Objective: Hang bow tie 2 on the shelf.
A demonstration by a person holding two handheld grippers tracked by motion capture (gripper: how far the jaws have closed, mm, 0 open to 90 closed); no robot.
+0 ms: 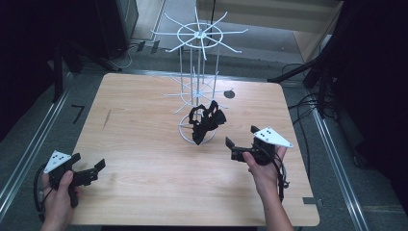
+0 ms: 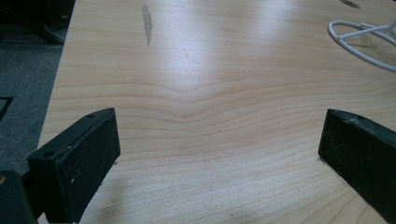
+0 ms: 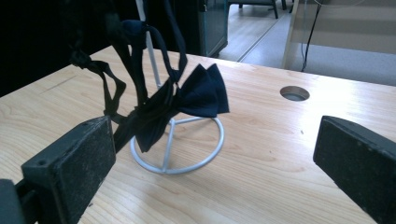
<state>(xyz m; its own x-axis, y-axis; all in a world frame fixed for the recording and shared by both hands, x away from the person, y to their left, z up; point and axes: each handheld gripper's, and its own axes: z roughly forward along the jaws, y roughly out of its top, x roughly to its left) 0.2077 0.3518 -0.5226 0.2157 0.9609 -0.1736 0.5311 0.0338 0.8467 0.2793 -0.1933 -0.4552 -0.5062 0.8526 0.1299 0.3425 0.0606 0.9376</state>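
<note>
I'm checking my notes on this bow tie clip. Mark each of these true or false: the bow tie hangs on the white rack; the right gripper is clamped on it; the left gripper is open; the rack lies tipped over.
1. The bow tie hangs on the white rack. True.
2. The right gripper is clamped on it. False: its jaws stand open, short of the tie.
3. The left gripper is open. True.
4. The rack lies tipped over. False: it stands upright on the table.

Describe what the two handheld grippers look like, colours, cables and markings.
Both are black, pistol-like tools. The left gripper and right gripper each carry a grey three-cornered plate with small dark dots on top and trail a black cable. Their fingers are blocky black pads, scuffed and dusty, with small screw holes. The forearms are bare, no sleeves.
</note>
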